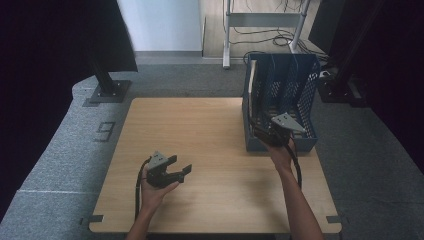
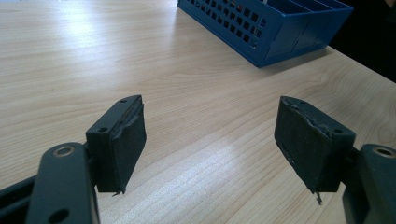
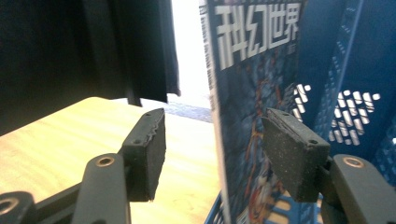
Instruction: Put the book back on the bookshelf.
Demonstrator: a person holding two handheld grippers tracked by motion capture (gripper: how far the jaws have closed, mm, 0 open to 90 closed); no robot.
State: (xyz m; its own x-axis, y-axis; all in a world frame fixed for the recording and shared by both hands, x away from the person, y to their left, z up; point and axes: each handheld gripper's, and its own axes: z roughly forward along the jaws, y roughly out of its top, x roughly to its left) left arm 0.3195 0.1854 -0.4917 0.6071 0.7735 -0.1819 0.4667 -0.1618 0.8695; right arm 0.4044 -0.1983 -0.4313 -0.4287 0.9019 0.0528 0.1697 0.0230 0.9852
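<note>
A blue mesh file rack stands at the table's right back. A magazine stands upright in its leftmost slot. My right gripper is at the rack's front left corner. In the right gripper view the gripper is open, one jaw on each side of the magazine, whose blue cover bears large white characters; the rack's wall is behind. I cannot tell whether the pads touch it. My left gripper is held open over the bare wooden table, left of centre. The left gripper holds nothing, with the rack farther off.
A black post on a flat base stands on the grey carpet beyond the table's left back corner. A "9" marker lies on the floor at the left. White desk legs and cables are behind the rack.
</note>
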